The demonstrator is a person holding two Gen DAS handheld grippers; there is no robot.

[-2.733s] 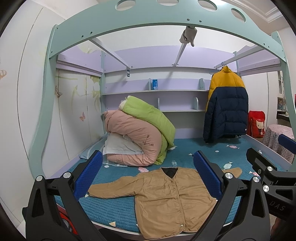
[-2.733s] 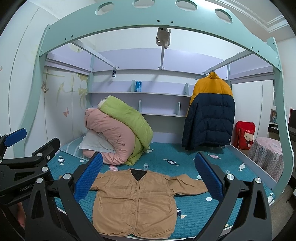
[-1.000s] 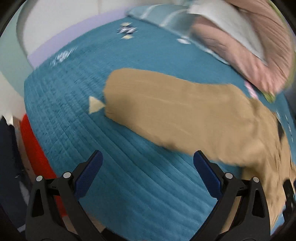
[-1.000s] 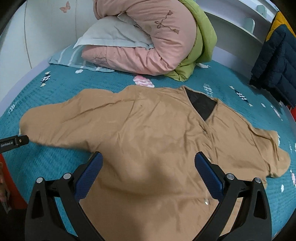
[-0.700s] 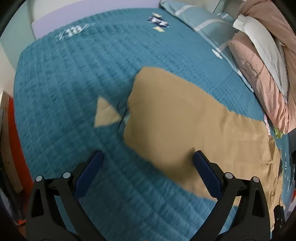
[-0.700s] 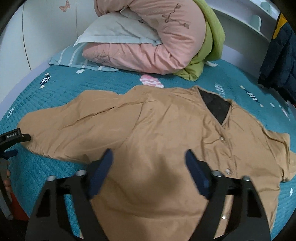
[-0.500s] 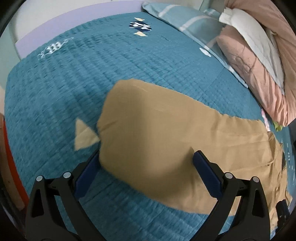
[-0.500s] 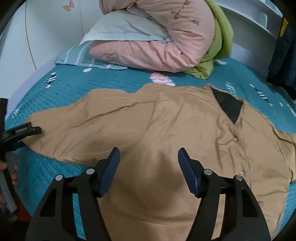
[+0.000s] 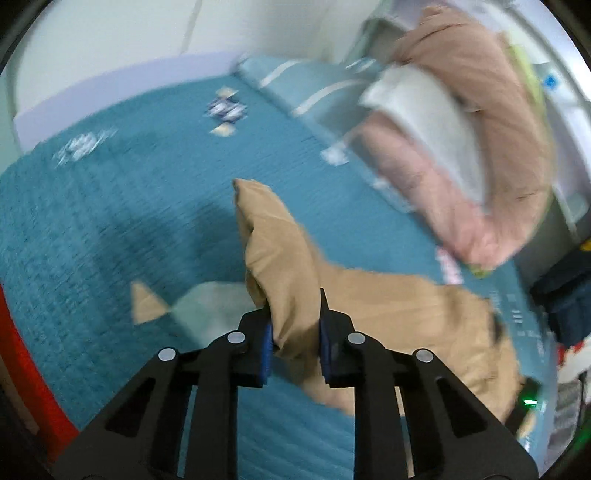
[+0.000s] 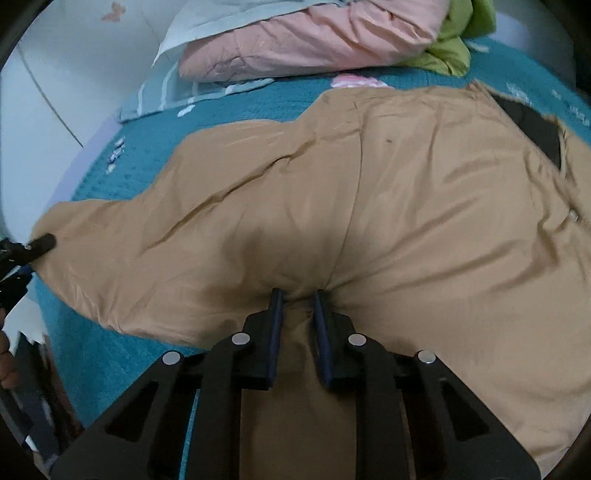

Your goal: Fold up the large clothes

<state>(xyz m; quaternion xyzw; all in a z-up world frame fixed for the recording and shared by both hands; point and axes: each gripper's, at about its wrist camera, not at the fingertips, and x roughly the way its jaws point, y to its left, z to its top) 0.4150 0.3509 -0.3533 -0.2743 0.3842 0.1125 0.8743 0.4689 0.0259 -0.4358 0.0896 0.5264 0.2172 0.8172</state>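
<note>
Tan fabric fills the left wrist view: the jacket sleeve (image 9: 275, 236) is clamped between the left gripper (image 9: 293, 314) pads and lifted off the teal bedspread (image 9: 110, 221) (picture blurred). In the right wrist view the right gripper (image 10: 297, 299), jaws just closing, pinches a fold of the tan jacket (image 10: 369, 206) body lying flat on the bed, pink quilt (image 10: 314, 33) beyond

A teal quilted bed (image 10: 110, 362) carries a tan jacket (image 10: 406, 206), pink duvet (image 10: 314, 37) and pillow (image 9: 432, 122).
</note>
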